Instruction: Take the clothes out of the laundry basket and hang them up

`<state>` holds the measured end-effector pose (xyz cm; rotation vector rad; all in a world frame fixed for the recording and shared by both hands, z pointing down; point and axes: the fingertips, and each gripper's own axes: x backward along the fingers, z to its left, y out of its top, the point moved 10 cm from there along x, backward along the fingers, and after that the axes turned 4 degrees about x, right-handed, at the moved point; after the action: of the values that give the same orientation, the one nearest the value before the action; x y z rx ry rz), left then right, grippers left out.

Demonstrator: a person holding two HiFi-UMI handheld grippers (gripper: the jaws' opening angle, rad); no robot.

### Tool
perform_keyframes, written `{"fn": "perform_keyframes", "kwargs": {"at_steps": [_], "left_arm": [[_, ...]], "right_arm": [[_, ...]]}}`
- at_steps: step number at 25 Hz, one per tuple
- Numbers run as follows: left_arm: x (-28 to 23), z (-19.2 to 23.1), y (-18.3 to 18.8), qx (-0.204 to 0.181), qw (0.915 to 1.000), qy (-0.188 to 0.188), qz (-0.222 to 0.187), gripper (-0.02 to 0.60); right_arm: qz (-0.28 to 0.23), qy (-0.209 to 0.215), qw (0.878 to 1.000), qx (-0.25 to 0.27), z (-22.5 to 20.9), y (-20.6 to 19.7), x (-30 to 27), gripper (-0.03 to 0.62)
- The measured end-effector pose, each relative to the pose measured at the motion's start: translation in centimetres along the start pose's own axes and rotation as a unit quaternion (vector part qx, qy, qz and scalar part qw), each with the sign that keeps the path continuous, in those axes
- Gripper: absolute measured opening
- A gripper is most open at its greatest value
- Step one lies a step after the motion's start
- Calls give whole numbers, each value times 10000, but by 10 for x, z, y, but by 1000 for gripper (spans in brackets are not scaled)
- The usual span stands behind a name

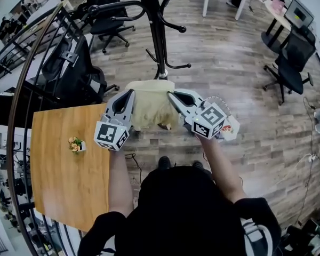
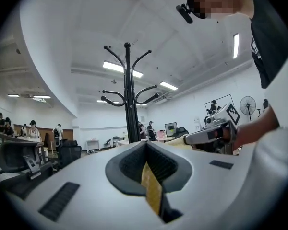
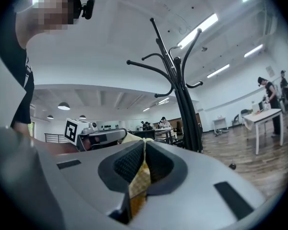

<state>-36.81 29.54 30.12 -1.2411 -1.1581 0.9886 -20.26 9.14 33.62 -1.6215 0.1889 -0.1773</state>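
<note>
While both grippers are gripping the pale yellow garment by its upper edge, the cloth is hanging spread between them, clear of the floor and just in front of the black coat stand. Left gripper: jaws are pressing together on a thin fold of the yellow fabric. Right gripper: jaws are likewise pinching a fold of the same cloth.

Risks, as judged:
- **Slipping:** each grip is taking only a narrow edge, so pulling the hands too far apart is likely to slide the fabric out.
- **Dropping:** letting go before a hook is carrying the cloth risks a fall to the floor.
- **Snagging:** the hanging hem may catch on the lower hooks.
- **Tipping:** a sideways push may rock the stand.
</note>
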Motion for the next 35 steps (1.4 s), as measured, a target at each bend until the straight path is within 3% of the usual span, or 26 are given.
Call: {"fn": "perform_keyframes", "kwargs": {"at_steps": [12,19,25,29,35], "left_arm": [[-36,45,-6,57,9994,-348,-24,21],[-55,69,-14,306,9978,-583,-92,21],[-70,83,1,215,9969,-705,-282,21],[-68,106,10,638,9945,-524,-638,20],[-67,100,-41,670,9963,-531,118,20]], "right_arm": [[8,-505,9987,101,-19,8,-30,18],[-90,-727,9973,-50,-28,9,-42,18],[-240,-867,9959,-6,-36,25,-51,18],[-342,-982,9946,-47,-42,25,-52,18],[147,-1052,9930,-511,-47,-20,-76,18]]}}
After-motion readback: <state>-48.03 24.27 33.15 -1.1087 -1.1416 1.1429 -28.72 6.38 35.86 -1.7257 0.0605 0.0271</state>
